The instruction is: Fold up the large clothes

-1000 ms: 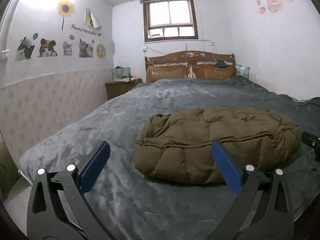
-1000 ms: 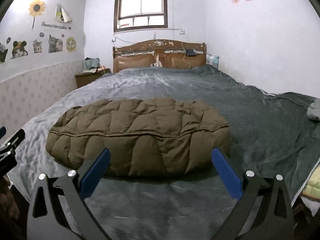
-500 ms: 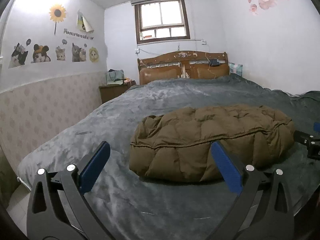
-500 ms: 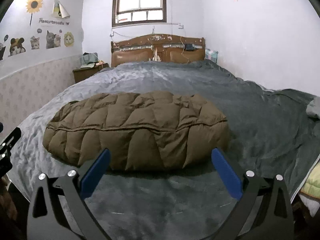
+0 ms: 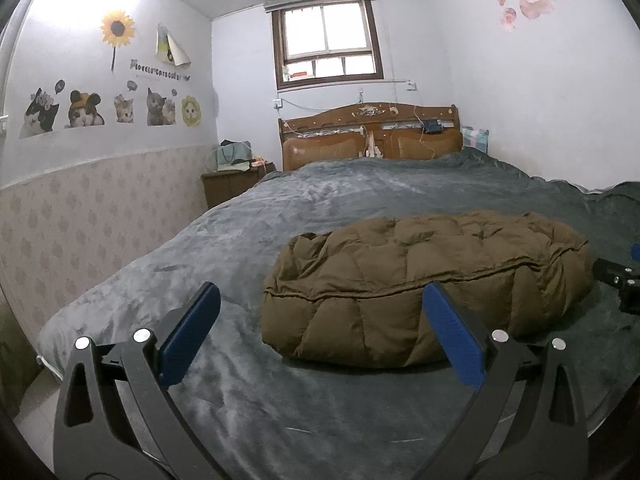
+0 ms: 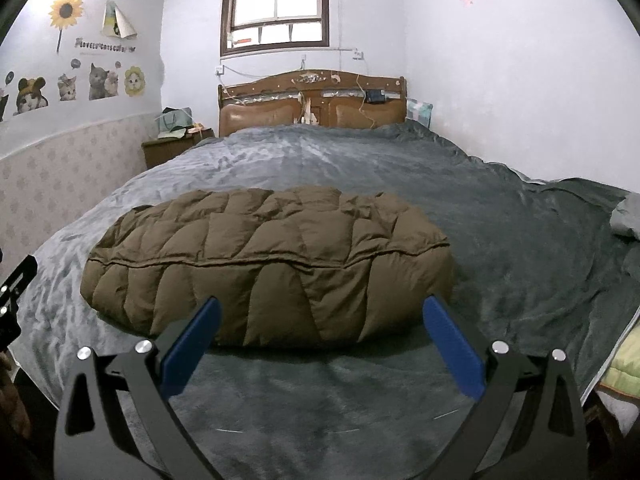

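A brown quilted down coat [image 5: 428, 280] [image 6: 272, 256] lies folded into a thick bundle on the grey blanket of the bed [image 5: 320, 200] [image 6: 520, 220]. My left gripper [image 5: 320, 324] hovers open in front of the bundle's left end, nothing between its blue pads. My right gripper [image 6: 320, 332] is open too, just short of the bundle's near edge and empty. Part of the right gripper shows at the right edge of the left wrist view, and part of the left gripper at the left edge of the right wrist view.
A wooden headboard [image 5: 370, 136] stands at the far end under a window [image 5: 326, 46]. A bedside cabinet [image 5: 232, 182] with bags sits at the back left. The patterned wall [image 5: 88, 216] runs along the bed's left side. A grey pillow [image 6: 626, 216] and yellow-green cloth [image 6: 624, 368] lie at the right.
Both grippers have drawn back slightly and lifted, so the folded coat sits a bit farther away and lower in view. Both jaws stay open; the coat has not moved.
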Motion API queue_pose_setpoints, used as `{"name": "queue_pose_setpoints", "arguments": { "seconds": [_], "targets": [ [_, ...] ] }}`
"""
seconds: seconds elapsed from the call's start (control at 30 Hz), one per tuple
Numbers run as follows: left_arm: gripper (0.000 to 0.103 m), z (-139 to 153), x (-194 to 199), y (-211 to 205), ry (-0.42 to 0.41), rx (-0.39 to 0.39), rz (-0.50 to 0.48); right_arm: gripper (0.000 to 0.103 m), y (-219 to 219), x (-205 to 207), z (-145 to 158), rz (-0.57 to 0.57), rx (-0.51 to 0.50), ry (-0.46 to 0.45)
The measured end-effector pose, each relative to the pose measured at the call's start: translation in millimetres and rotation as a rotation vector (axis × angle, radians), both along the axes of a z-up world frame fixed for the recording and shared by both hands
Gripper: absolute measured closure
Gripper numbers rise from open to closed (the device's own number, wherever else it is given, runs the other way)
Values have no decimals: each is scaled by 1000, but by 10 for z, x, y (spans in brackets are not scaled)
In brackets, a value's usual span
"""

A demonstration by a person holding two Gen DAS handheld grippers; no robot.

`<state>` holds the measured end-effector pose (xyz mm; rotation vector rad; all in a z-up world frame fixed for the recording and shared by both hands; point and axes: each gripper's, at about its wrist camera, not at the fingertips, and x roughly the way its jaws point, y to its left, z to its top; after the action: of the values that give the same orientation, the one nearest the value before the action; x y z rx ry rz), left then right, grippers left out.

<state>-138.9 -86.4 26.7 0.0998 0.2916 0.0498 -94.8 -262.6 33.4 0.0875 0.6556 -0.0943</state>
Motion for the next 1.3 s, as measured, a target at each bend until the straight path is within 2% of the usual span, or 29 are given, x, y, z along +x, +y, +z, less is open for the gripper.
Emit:
{"name": "queue_pose_setpoints", "arguments": {
  "seconds": [0.83,1.07,1.3],
  "targets": [
    [3,-3,17,24,12,-18,0,2,21,-2,-11,-5,1,-11],
    [3,67,-33,48,-30,-41,4,2,23,-11,-19,-7,-1,-18],
    [3,73,-60,-76,-53,22,-23,2,29,2,-15,2,-13,-14]
  ]
}}
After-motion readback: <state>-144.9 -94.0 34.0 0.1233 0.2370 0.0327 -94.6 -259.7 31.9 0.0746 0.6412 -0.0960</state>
